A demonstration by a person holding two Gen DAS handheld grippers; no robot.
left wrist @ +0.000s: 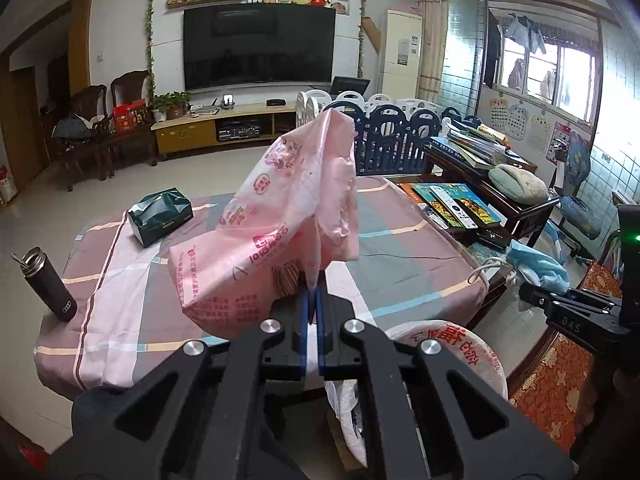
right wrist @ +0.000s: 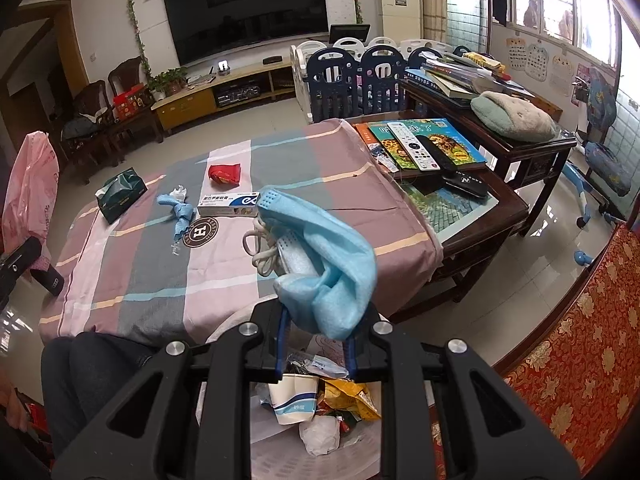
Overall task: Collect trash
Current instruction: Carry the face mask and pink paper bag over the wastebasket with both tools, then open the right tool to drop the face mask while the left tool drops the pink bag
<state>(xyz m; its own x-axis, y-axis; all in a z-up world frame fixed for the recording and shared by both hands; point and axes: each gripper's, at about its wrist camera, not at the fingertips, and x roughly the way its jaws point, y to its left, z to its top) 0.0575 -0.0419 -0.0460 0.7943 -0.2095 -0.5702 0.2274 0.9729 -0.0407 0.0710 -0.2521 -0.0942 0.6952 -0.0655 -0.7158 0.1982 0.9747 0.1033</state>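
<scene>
Left gripper (left wrist: 313, 300): clamped on pink plastic bag (left wrist: 280, 216), held raised.
Right gripper (right wrist: 316, 320): narrowed on blue face mask (right wrist: 324, 256), above trash bin (right wrist: 320, 456).

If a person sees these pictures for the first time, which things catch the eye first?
Most striking is the crumpled pink plastic bag, pinched in the left gripper above the striped tablecloth. Next is the blue face mask clamped in the right gripper, right over the white trash bin already holding a paper cup and wrappers.
</scene>
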